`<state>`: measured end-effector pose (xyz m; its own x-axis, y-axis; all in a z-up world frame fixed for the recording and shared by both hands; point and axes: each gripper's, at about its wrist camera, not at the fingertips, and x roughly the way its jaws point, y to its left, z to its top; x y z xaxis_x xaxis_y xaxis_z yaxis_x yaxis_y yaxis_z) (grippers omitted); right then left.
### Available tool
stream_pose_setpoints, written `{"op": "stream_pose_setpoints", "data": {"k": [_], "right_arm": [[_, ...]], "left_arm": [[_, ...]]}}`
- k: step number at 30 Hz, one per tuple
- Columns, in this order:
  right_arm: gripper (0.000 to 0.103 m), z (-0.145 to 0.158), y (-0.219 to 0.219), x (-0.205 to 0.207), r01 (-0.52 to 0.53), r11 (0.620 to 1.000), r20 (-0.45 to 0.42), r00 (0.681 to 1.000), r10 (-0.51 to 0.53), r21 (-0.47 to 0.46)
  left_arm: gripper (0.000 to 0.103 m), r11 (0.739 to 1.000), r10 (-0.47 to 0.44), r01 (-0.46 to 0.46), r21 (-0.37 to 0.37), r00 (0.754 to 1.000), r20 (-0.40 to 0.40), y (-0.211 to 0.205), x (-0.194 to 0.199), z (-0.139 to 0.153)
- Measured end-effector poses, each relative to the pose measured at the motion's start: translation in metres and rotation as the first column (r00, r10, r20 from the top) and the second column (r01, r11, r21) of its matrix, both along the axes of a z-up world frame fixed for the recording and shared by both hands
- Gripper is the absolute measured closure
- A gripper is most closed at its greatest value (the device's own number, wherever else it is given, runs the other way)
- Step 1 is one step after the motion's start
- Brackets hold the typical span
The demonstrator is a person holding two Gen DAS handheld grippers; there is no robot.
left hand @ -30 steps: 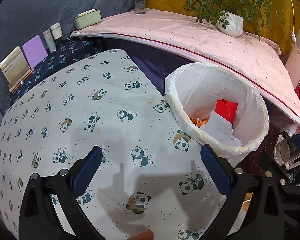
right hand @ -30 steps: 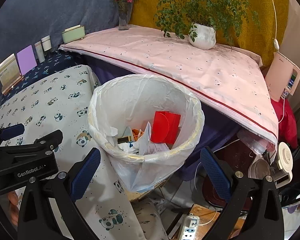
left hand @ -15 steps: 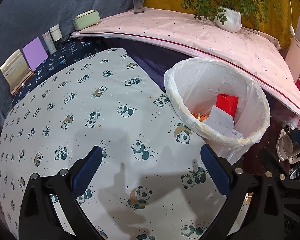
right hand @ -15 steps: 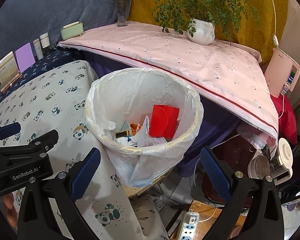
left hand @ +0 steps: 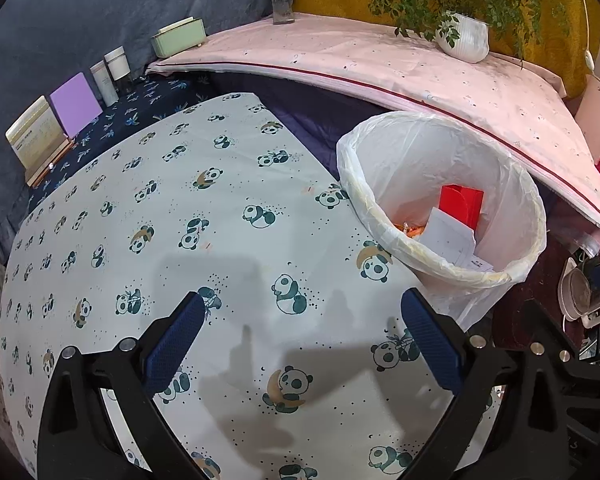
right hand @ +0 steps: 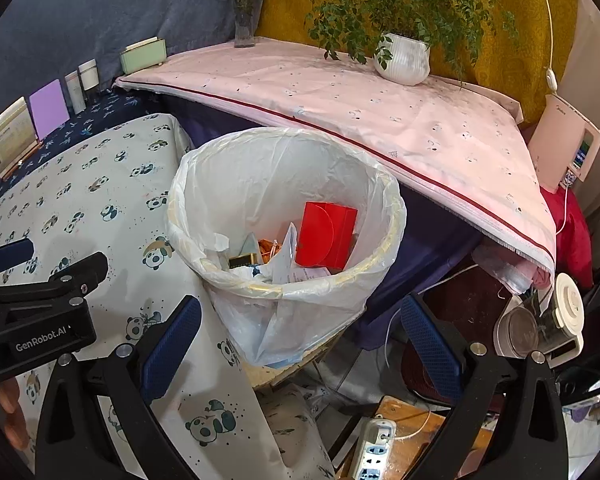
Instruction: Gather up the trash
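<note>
A bin with a white plastic liner (left hand: 516, 184) (right hand: 260, 172) stands at the right edge of the panda-print table (left hand: 160, 220) (right hand: 100, 200). Inside it lie a red box (right hand: 326, 236) (left hand: 460, 202), white paper (left hand: 452, 238) (right hand: 284, 256), an orange scrap and a small dark packet. My left gripper (left hand: 300, 336) is open and empty above the table, left of the bin. My right gripper (right hand: 300, 336) is open and empty in front of the bin, below its rim. The left gripper's body also shows in the right wrist view (right hand: 40, 300).
A pink-covered shelf (right hand: 380, 112) behind the bin carries a potted plant (right hand: 402, 60), a glass vase (right hand: 244, 28) and a green box (right hand: 144, 56). Cards and jars (left hand: 76, 100) stand at the far left. A power strip (right hand: 370, 448), cables and a kettle (right hand: 540, 328) lie on the floor at right.
Both grippers have drifted slightly back and up, so the bin sits a little lower and farther in view. Both stay open and empty. The bin's contents have not moved.
</note>
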<state>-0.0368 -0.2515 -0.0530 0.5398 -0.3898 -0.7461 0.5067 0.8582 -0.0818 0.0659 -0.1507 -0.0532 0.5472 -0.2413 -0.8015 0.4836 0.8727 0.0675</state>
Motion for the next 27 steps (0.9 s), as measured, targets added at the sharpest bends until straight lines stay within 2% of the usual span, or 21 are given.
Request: {"op": "stream_pose_setpoints", "data": {"k": [27], "right_arm": [[0.007, -0.0058, 0.0007, 0.0028, 0.0, 1.0, -0.015, 1.0, 0.0, 0.016]], "left_arm": [[0.009, 1.0, -0.015, 0.015, 0.012, 1.0, 0.014, -0.0012, -0.0021, -0.0023]]}}
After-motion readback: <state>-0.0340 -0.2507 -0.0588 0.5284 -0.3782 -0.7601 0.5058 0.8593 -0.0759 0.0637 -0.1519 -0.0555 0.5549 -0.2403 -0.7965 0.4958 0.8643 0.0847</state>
